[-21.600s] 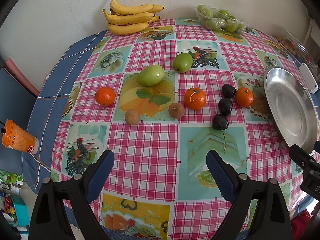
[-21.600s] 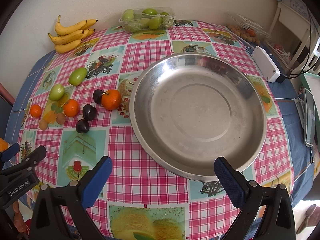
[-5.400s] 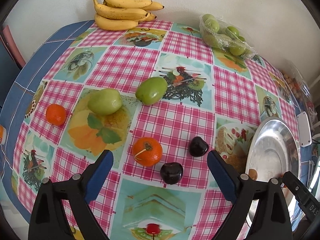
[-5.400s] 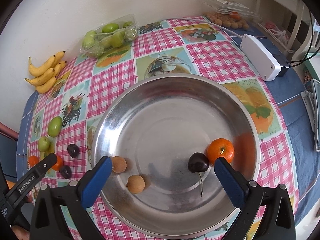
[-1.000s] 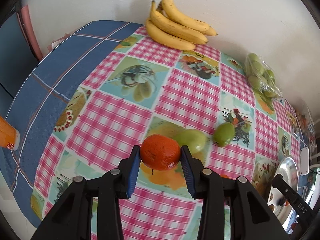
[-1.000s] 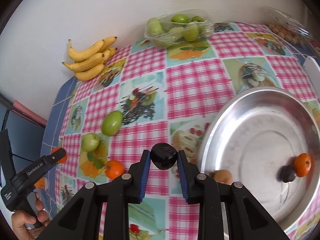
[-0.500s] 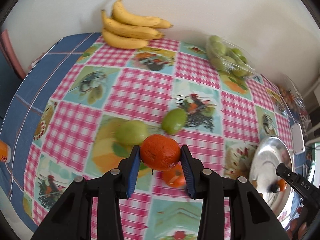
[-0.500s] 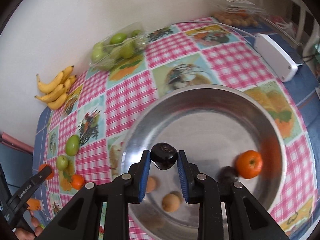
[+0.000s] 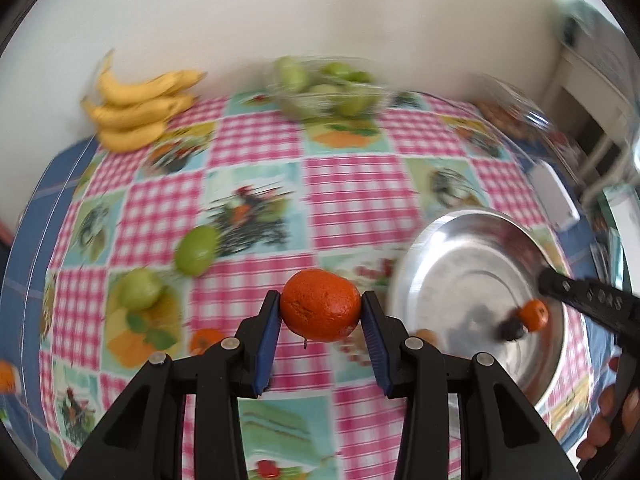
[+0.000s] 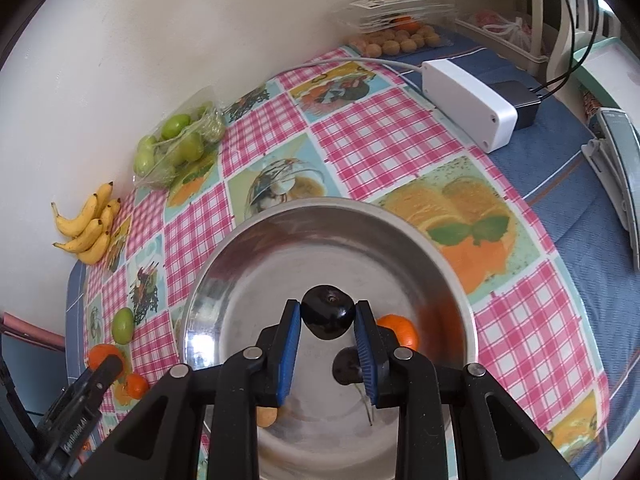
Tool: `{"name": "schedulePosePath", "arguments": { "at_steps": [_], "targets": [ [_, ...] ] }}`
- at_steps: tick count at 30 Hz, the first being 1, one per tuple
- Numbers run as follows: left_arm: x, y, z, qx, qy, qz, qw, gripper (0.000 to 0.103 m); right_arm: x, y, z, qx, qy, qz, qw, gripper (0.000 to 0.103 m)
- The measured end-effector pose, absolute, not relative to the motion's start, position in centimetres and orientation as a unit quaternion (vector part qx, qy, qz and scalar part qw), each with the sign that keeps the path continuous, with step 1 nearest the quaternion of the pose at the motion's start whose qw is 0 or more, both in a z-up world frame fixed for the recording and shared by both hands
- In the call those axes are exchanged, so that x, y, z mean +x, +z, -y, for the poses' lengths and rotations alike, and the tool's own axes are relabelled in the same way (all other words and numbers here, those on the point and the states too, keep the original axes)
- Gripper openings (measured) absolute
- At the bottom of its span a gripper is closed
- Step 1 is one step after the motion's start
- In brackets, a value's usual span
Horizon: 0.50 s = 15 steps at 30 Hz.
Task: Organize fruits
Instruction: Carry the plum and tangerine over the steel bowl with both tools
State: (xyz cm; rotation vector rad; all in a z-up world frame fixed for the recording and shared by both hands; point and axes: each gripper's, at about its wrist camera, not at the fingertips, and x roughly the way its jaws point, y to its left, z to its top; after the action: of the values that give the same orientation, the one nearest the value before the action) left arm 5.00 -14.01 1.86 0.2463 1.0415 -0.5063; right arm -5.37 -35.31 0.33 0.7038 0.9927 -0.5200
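In the left wrist view the left gripper [image 9: 321, 312] is clamped on an orange [image 9: 320, 305], pads pressing its two sides, above the checked tablecloth [image 9: 352, 184]. The steel bowl [image 9: 452, 248] lies ahead and to the gripper's right, not under it, so the sound way is to carry the orange fully past the near rim before loosening, and to come in clear of the other tool. In the right wrist view the right gripper [image 10: 327, 322] is closed on a dark plum [image 10: 327, 317] directly above the bowl's floor [image 10: 320, 240]. A small orange [image 10: 400, 330] and another dark fruit [image 10: 346, 364] sit just behind its right finger. I would lower the plum toward the bare metal ahead, then part the jaws gently, so that it neither drops hard nor rolls into those fruits.
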Motion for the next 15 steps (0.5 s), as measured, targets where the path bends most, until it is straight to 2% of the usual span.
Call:
{"name": "schedulePosePath", "arguments": {
  "at_steps": [5, 15],
  "targets": [
    [2.7, 2.3, 17.5, 0.150, -0.294, -0.471, 0.818, 0.042, -5.9, 0.5, 35.7, 0.333, -0.244, -0.455, 0.789, 0.029],
    [2.6, 0.8, 20.9, 0.151, -0.339, -0.487, 0.790, 0.042, -5.3, 0.0, 36.0, 0.328, -0.239, -0.465, 0.787, 0.029]
  ]
}}
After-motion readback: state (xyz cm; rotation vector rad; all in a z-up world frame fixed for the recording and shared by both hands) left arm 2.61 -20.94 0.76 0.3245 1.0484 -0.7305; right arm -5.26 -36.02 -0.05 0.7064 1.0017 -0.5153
